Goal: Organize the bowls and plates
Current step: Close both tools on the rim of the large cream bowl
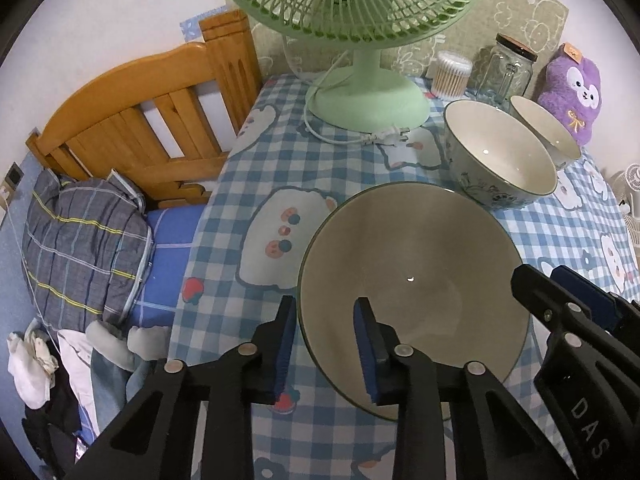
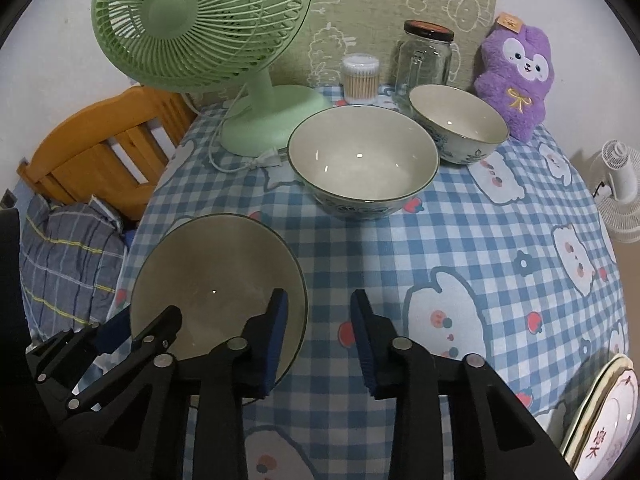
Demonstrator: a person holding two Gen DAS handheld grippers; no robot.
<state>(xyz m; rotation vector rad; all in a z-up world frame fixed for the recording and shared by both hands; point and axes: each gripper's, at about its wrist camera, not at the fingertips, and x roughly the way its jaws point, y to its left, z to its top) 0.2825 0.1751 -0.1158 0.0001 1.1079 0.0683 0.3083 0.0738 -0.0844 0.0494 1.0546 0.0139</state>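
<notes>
Both tongs straddling opposite rims of the shallow bowl at lower centre of the left view: left tongs and right tongs each narrowed, one pad inside the wall and one outside, but not visibly clamped, so nothing held for certain. Risk of a slip or tilt on lifting, from thin glazed rim and uneven bite. Also risk of knocking the big bowl just behind, or chipping on nesting among bowls near the fan.
</notes>
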